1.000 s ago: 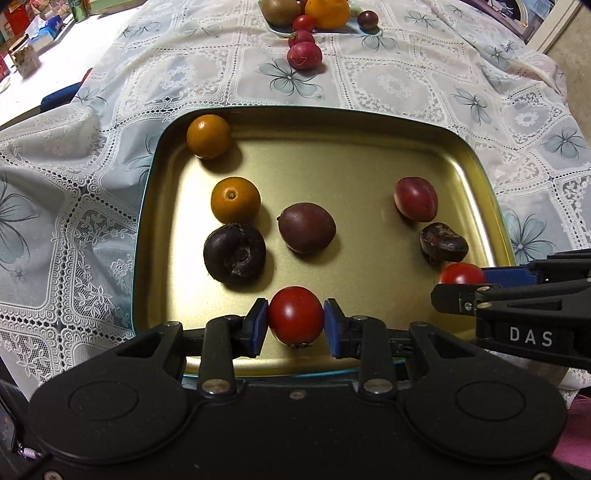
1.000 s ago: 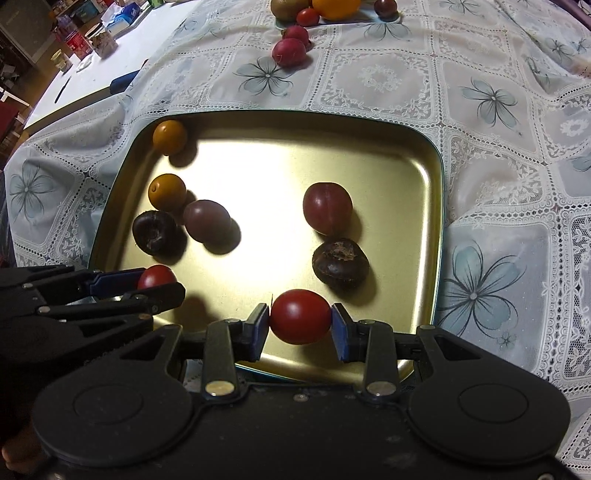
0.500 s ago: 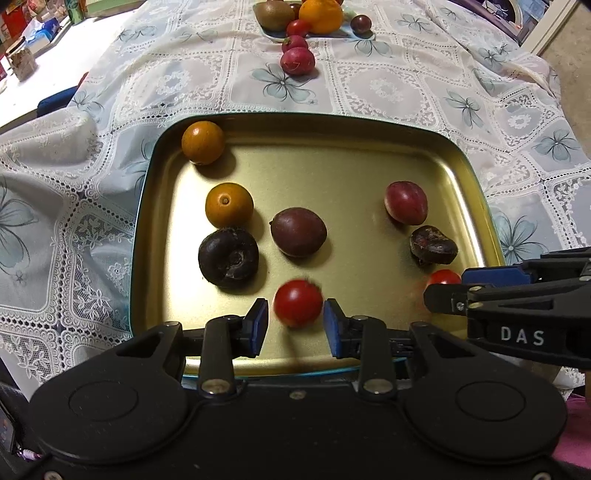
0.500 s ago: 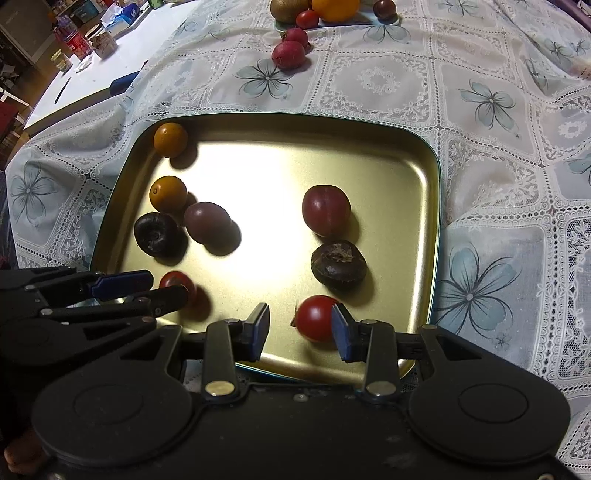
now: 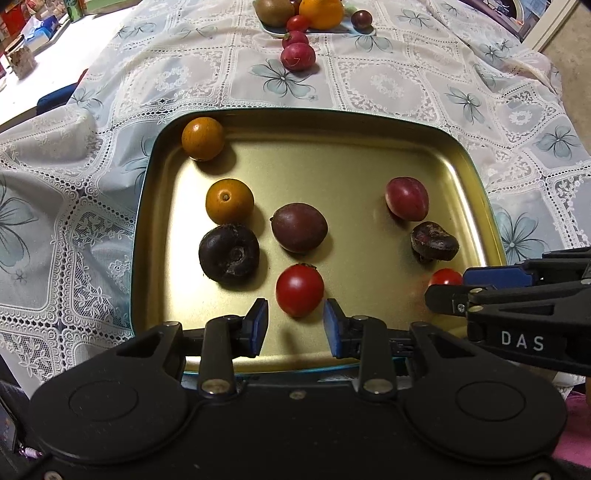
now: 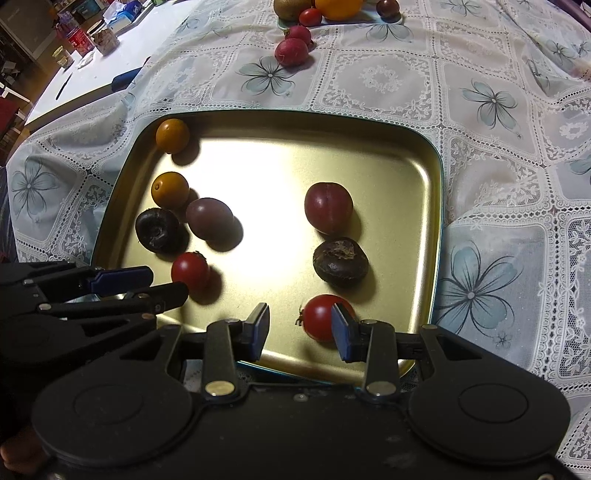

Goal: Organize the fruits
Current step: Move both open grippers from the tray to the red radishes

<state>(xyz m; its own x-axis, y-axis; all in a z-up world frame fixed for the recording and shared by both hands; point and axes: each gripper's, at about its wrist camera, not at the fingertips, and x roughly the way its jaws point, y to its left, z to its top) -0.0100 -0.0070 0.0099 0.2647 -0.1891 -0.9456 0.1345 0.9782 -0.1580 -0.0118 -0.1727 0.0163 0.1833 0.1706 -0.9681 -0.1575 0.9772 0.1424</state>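
Both grippers are sitting at the near rim of the gold tray (image 5: 476, 177), fingers spread and holding nothing. The left gripper (image 5: 295, 325) has a red tomato (image 5: 299, 290) lying on the tray floor just ahead of its tips, not touched by either pad. The right gripper (image 6: 300, 330) has its own tomato (image 6: 321, 317) loose too, sitting right against the right pad, can't tell if it actually touches. Left side of the tray is crowded: two orange fruits (image 5: 203, 138) along the left wall, a dark wrinkly fruit (image 5: 229, 254) and a purple-brown one (image 5: 299, 227) packed close together. On the right a red plum (image 6: 328, 206) and another dark fruit (image 6: 340, 262) sit near the right wall. The middle and far half of the tray are bare metal. Beyond the far rim on the lace tablecloth (image 6: 480, 155) are two radish-looking reds (image 5: 297, 55) and a plate of fruit (image 5: 317, 13)
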